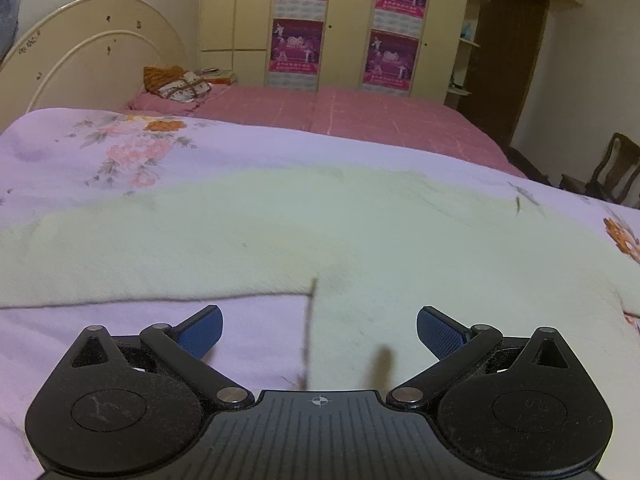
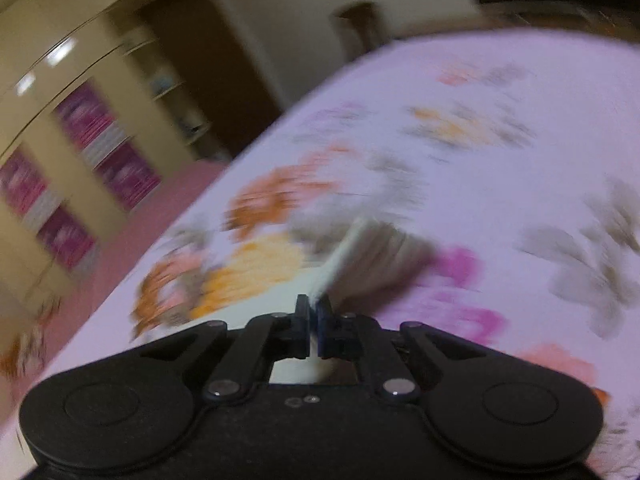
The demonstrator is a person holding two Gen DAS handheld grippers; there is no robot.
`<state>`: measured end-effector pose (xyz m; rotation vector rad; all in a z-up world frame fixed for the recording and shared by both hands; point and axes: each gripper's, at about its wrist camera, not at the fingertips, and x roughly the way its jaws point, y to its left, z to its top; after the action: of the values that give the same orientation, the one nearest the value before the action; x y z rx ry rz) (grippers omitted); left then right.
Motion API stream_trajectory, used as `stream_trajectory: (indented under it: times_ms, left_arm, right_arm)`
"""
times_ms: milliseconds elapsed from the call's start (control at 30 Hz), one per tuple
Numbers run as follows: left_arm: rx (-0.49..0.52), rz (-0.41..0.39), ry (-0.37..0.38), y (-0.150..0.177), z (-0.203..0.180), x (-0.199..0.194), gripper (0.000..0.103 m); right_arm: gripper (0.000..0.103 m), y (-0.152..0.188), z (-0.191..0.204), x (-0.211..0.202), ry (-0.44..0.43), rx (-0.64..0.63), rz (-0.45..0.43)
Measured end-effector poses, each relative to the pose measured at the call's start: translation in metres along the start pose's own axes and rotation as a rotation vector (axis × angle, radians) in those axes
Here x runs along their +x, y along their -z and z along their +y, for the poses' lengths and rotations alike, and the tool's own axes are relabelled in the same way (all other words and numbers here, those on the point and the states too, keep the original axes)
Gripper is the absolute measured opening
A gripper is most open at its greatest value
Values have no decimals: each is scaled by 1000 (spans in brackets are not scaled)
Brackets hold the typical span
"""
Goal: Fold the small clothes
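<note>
A bedroom. A lilac floral quilt (image 1: 120, 152) covers the near part of a bed, with a pink checked sheet (image 1: 360, 116) beyond it and a cream arched headboard (image 1: 92, 52) at the far left. Cream wardrobes (image 1: 348, 20) carrying magenta posters (image 1: 298, 46) line the back wall beside a dark wooden door (image 1: 508, 60); a wooden chair (image 1: 616, 168) stands at right. A pale cream garment (image 1: 300, 232) lies spread flat on the quilt. The left hand-held gripper (image 1: 320, 330) tilts down over the garment's near edge, its blue pads spread wide and empty. In the blurred right view, the right hand-held gripper (image 2: 314, 306) is pressed together, pinching a pale edge of cloth (image 2: 348, 248) above the quilt.
</note>
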<state>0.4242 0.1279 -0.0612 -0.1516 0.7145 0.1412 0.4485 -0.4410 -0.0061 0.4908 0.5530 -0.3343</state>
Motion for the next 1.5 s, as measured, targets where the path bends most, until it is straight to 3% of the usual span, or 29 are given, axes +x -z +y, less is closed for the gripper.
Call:
stream_trajectory:
  times_ms: [167, 400, 567, 600, 700, 733, 767, 800, 1033, 1133, 1167, 1200, 1333, 1500]
  left_arm:
    - [-15, 0, -16, -7, 9, 1, 103]
    - [-33, 14, 4, -9, 13, 1, 103]
    - [-46, 8, 48, -14, 4, 1, 103]
    - [-48, 7, 63, -15, 0, 3, 102]
    - [-42, 0, 122, -20, -17, 8, 102]
    - [-41, 0, 149, -21, -24, 11, 95]
    - [-40, 7, 179, -23, -33, 15, 70]
    - [-39, 30, 214, -25, -43, 22, 61]
    - [-108, 185, 445, -29, -110, 81, 58]
    - [-119, 192, 447, -26, -134, 100, 56]
    - [-101, 188, 443, -29, -142, 105, 11]
    - [-81, 198, 438, -29, -147, 108, 6]
    - [-43, 54, 404, -45, -137, 84, 5]
    - [-47, 26, 330, -55, -92, 75, 5]
  right_arm:
    - [4, 29, 97, -1, -152, -204, 14]
    - [4, 104, 225, 5, -378, -476, 120]
    - [4, 161, 275, 4, -465, -669, 194]
    - [11, 170, 280, 5, -481, -706, 213]
    - [27, 184, 287, -12, -474, -813, 147]
    - [28, 183, 285, -17, -477, -813, 135]
    - [28, 180, 278, -21, -479, -798, 131]
    - [28, 178, 271, -25, -474, -785, 131]
    - [27, 172, 242, -39, -426, -713, 139]
    - [27, 170, 232, -41, -412, -681, 145]
    - [27, 170, 230, -40, -404, -677, 147]
    - [27, 170, 227, -40, -396, -671, 154]
    - [28, 168, 216, -37, -379, -634, 171]
    - [30, 158, 205, -30, -383, -562, 195]
